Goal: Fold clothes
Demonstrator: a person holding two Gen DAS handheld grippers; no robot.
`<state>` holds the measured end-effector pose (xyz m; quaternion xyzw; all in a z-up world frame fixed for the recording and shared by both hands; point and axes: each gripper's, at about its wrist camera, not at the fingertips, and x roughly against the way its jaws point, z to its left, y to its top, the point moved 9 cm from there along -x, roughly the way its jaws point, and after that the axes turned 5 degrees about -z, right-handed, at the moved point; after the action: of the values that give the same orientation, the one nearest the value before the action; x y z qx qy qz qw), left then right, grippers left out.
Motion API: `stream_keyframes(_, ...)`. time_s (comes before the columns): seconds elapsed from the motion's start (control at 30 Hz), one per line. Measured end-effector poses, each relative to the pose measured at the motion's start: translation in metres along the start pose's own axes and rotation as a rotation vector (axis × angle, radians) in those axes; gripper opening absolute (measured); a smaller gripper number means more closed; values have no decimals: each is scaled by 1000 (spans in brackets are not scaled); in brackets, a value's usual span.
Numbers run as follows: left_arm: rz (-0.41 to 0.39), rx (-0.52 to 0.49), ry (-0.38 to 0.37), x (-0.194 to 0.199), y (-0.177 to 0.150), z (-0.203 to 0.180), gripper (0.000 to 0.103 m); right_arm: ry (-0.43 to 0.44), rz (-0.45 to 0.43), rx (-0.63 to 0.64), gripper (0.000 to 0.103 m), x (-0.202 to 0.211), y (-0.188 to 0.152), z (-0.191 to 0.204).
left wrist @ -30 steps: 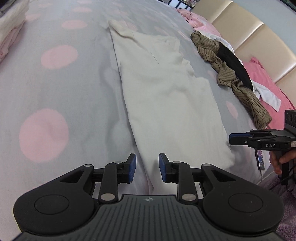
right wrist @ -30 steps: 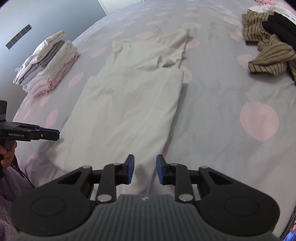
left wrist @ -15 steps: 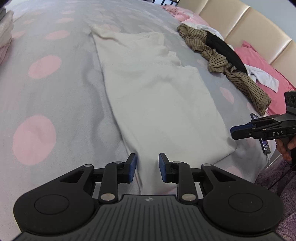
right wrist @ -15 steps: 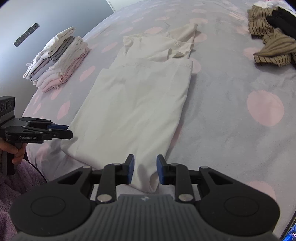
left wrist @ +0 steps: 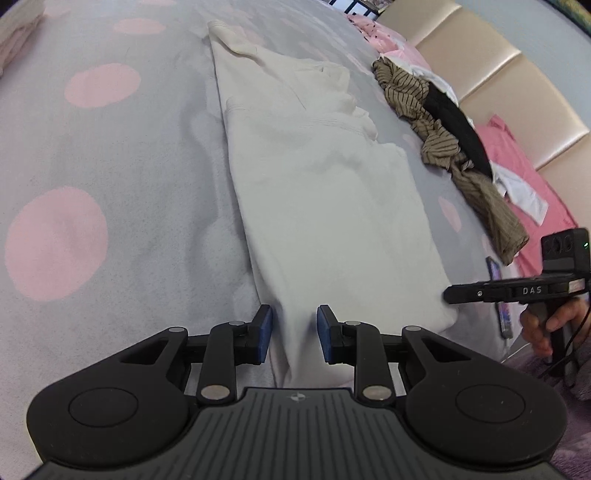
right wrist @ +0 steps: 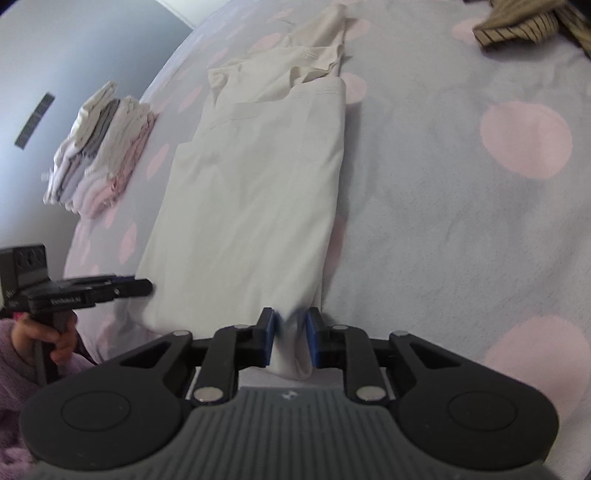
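A cream garment [left wrist: 325, 206] [right wrist: 258, 192] lies lengthwise on the grey bedspread with pink dots [left wrist: 110, 166], sleeves folded in at the far end. My left gripper [left wrist: 293, 332] is at its near left corner. The hem runs between the jaws, a gap shows beside each pad, and it is open. My right gripper [right wrist: 290, 339] is at the near right corner, where a bunched bit of hem stands between its closing jaws. Each gripper shows side-on in the other's view, the right gripper [left wrist: 448, 295] and the left gripper [right wrist: 147, 286], each in a hand.
A heap of loose clothes [left wrist: 443, 122] [right wrist: 517, 26], brown-striped, black and white, lies to the right near a pink pillow [left wrist: 517, 166] and the padded headboard [left wrist: 498, 81]. A folded stack [right wrist: 99, 147] sits at the far left. A phone [left wrist: 495, 269] lies at the bed's edge.
Both grippers have come down onto the garment's near hem. The right view has rolled, and its jaws have narrowed around the corner. The left jaws keep the same gap.
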<state>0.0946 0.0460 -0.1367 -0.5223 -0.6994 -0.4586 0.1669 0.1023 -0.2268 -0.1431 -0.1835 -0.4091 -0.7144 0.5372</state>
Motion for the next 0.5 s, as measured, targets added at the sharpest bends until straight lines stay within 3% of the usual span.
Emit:
stream_keyframes(0.1,-14,2,-39,1,4,-4,23,68,-5,-29,22,1,2,4)
stream_keyframes(0.23,16,8,-32,-10,3,0,23,48,11,-55,22,-6,0,-5)
stream_keyframes(0.4,42,76,-68,-17,7,7,23,113,-7,-136,22,-15,6,-10)
stream_keyframes(0.5,37,89,-78,-12,9,8,12,127,-15,-148,6,-13,11,-10)
